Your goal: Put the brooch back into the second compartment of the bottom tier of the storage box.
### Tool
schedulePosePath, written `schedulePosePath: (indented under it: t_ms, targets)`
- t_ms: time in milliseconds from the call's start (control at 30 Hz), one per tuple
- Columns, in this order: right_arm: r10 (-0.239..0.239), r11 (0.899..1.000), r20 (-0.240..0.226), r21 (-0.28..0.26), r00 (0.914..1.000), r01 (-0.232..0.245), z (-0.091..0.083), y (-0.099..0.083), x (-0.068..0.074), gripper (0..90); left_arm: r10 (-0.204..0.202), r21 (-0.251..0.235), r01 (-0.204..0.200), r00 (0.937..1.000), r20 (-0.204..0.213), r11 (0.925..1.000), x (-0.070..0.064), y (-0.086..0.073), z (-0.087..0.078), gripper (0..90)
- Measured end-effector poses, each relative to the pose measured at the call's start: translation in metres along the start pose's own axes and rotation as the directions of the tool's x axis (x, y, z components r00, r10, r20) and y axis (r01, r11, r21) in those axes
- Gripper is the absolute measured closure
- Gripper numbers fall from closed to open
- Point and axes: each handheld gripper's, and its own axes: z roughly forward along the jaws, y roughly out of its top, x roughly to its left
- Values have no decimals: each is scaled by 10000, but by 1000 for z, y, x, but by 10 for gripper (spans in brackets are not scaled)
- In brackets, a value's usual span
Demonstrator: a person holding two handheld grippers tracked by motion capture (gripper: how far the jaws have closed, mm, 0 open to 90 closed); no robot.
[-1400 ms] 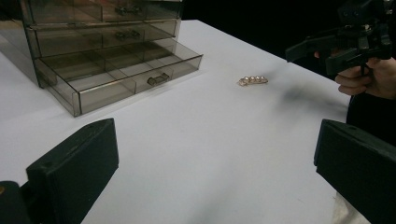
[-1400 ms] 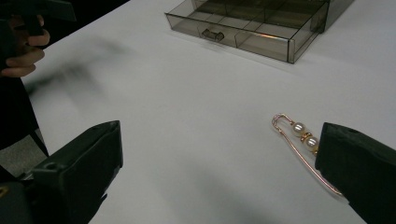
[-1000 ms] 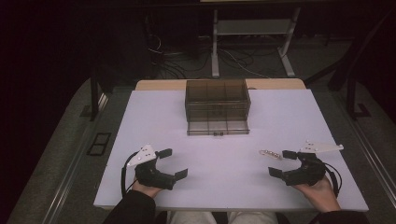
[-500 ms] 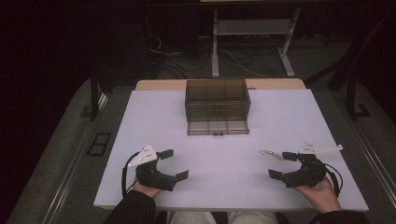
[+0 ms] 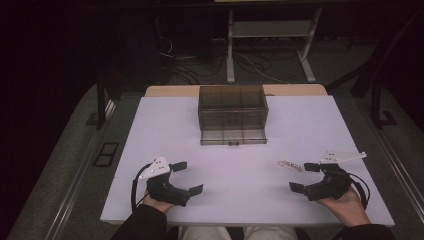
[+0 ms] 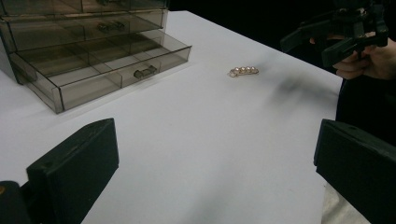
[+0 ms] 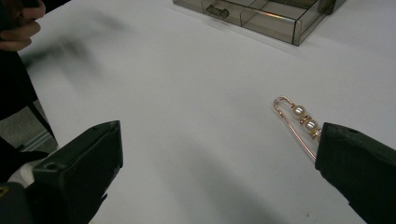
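A gold pin with pearl beads point(image 5: 290, 164) lies on the white table point(image 5: 225, 160) at the right; it also shows in the left gripper view point(image 6: 243, 71) and the right gripper view point(image 7: 299, 119). My right gripper point(image 5: 303, 177) is open just beside the pin, its far jaw partly covering the pin's end. My left gripper point(image 5: 187, 177) is open over bare table at the left front, nothing between its jaws. A smoky clear drawer box point(image 5: 232, 112) stands at the back middle with its bottom drawer point(image 5: 233, 136) pulled out.
The table's front edge runs just behind both hands. Beyond the table are a dark floor, cables and a white metal stand point(image 5: 270, 35). The other hand with its gripper point(image 6: 345, 35) shows at the top right of the left gripper view.
My left gripper has drifted slightly right and toward the front. My right gripper has shifted a little back from the pin. The pin and drawer box have not moved.
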Motion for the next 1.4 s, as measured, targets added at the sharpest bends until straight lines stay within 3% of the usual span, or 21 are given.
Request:
schedulePosePath:
  t_ms: [633, 1400]
  targets:
    - [-285, 9968, 103, 752, 9995, 276, -8, 18, -9, 5, -36, -5, 36, 10000, -28, 10000, 0, 0, 0, 0]
    - [-436, 9842, 87, 1719, 9990, 415, -5, 38, -27, 5, -12, 35, 12, 10000, -62, 10000, 0, 0, 0, 0]
